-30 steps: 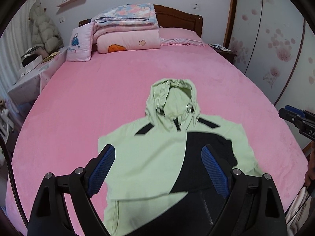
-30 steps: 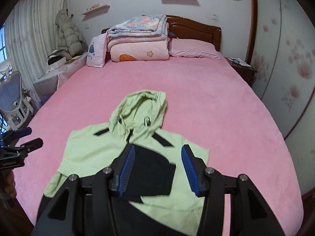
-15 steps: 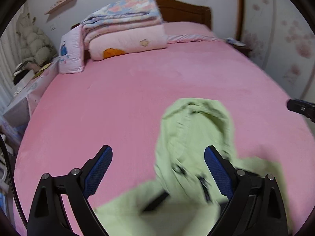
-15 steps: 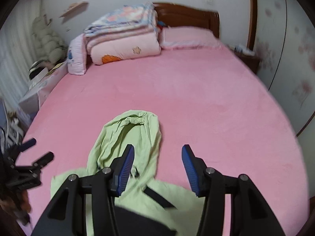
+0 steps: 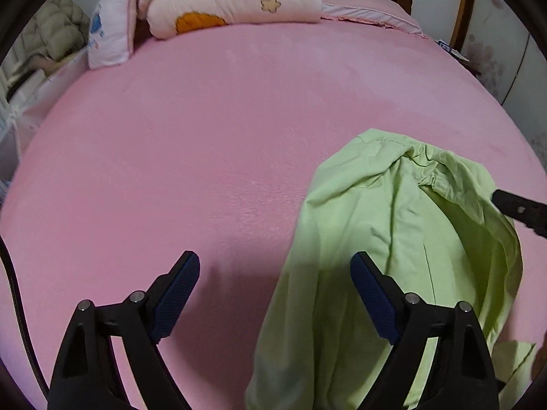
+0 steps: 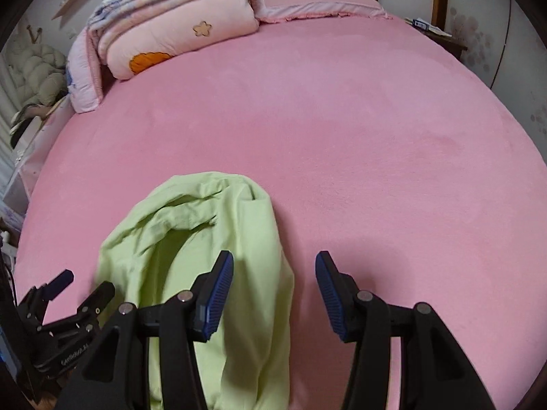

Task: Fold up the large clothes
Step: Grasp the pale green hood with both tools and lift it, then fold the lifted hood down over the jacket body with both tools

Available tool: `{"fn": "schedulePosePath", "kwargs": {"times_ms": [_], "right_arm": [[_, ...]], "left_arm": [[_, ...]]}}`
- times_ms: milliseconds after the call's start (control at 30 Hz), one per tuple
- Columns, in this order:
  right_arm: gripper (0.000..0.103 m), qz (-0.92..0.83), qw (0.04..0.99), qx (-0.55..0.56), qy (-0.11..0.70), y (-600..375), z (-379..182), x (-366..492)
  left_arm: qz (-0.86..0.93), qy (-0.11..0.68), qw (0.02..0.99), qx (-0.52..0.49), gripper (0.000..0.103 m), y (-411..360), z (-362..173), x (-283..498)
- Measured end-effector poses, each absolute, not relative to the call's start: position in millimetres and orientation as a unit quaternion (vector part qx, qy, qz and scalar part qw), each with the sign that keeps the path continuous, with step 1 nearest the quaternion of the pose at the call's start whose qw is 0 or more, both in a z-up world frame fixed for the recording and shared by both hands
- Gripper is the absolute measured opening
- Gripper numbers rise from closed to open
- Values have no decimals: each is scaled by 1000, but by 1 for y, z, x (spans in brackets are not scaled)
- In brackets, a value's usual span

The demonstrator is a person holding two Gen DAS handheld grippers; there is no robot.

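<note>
Faint white lettering on left tool (image 6: pixel 83 282) body, too small/blurred to read

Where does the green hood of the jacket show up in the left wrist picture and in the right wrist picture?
Left wrist: green hood at right, under the right finger.
Right wrist: hood at lower left, under the left finger.
Shared landmark: the folded pink quilt at the bed's head.

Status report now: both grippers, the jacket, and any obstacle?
Left gripper open, jaws just narrowing, nothing between. Right gripper open, empty. Green jacket hood flat on pink bed. Nothing in the way.
</note>
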State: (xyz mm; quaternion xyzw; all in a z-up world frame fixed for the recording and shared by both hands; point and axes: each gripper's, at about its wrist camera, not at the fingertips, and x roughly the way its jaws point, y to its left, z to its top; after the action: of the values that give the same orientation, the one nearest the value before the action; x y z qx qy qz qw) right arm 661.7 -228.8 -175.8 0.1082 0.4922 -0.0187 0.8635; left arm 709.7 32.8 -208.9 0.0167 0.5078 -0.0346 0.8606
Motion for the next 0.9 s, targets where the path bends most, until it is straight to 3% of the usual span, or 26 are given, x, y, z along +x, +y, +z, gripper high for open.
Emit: {"fn": "schedulePosePath", "kwargs": {"times_ms": [67,100,133,167,200,267,367,667,900], "right_arm": [[50,-14,853,102,511,-227,-190,671],[41,-13,850,99,517,-227,-195,673],[17,-8,844,96,528,-225,-203,675],[10,-7,842,93,532,-225,-208,674],[9,-11,844,81,530,-223,-210,673],[5,-15,855,51,516,-218,-206,666],[4,-18,876,22,481,-213,-186,647],[4,40,946,16,322,-219,-89,496],[6,54,960,-16,274,-207,-98,341]], "left_arm": [[-48,519,854,3,77,33,-222,717],[-56,524,850,-4,63,35,-226,719],[-73,531,844,-20,54,35,-232,721],[-80,532,843,-29,32,36,-233,722],[-83,530,843,-36,12,36,-234,721],[-78,520,851,-21,5,30,-230,716],[-64,493,867,21,3,22,-217,706],[-109,419,899,-68,3,74,-125,608],[-172,453,870,-93,6,108,-105,481]]}}
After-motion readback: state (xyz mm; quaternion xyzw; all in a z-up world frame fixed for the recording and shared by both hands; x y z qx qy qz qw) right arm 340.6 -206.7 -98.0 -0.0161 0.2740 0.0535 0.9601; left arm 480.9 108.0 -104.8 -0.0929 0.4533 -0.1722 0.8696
